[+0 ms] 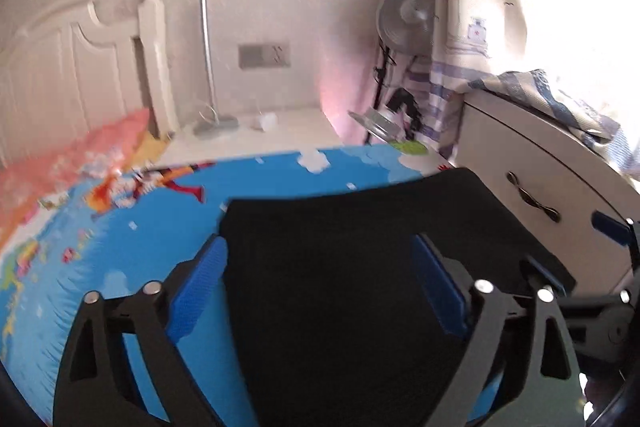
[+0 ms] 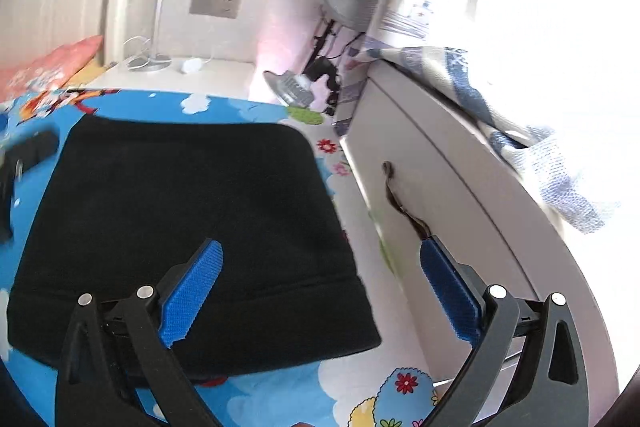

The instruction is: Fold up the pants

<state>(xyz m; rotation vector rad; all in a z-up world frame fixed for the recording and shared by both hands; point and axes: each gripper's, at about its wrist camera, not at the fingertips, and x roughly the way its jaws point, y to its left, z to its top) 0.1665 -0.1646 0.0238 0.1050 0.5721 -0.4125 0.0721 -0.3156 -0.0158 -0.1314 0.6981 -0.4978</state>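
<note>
The black pants [image 2: 180, 219] lie folded into a flat rectangle on the blue cartoon bed sheet [image 2: 256, 399]. My right gripper [image 2: 320, 287] is open and empty above the pants' near right corner; its left finger is over the cloth, its right finger beside the white drawer. In the left wrist view the pants [image 1: 344, 287] fill the space between the fingers of my left gripper [image 1: 320, 287], which is open wide just above the cloth. The other gripper shows at that view's right edge [image 1: 616, 291].
A white drawer unit [image 2: 460, 195] with a dark handle stands close on the right, a blue-white cloth [image 2: 520, 131] draped on top. A white bedside table [image 1: 256, 135] with a lamp, a fan [image 1: 408, 15], a curtain and the headboard [image 1: 72, 67] stand behind. A pink pillow [image 1: 60, 163] lies left.
</note>
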